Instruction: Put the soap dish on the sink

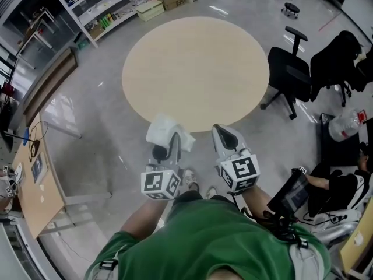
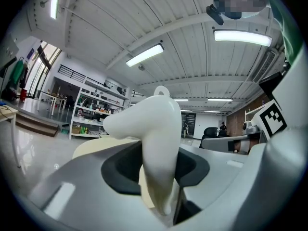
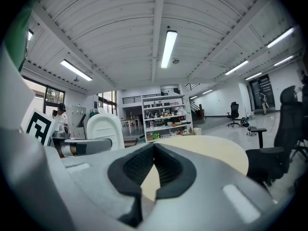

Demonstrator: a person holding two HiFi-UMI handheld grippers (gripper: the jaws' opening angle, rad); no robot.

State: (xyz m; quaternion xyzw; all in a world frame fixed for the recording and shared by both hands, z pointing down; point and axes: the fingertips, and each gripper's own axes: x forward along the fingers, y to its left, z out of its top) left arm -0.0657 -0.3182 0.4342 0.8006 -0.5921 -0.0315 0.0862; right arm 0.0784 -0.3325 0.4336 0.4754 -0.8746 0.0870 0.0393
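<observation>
A white soap dish (image 1: 166, 130) is held on edge between the jaws of my left gripper (image 1: 169, 147), which is shut on it. In the left gripper view the soap dish (image 2: 154, 129) rises out of the black pads and blocks the middle of the picture, with my left gripper (image 2: 159, 177) level. My right gripper (image 1: 224, 134) hangs beside it on the right, shut with nothing between its pads. The right gripper view shows my right gripper (image 3: 154, 150) with its tips touching, and the soap dish (image 3: 103, 124) off to the left. No sink shows in any view.
A round beige table (image 1: 195, 69) stands just ahead of both grippers. A black office chair (image 1: 288, 72) is at its right, and shelves (image 1: 116, 7) line the far wall. A wooden desk (image 1: 35, 179) runs along the left.
</observation>
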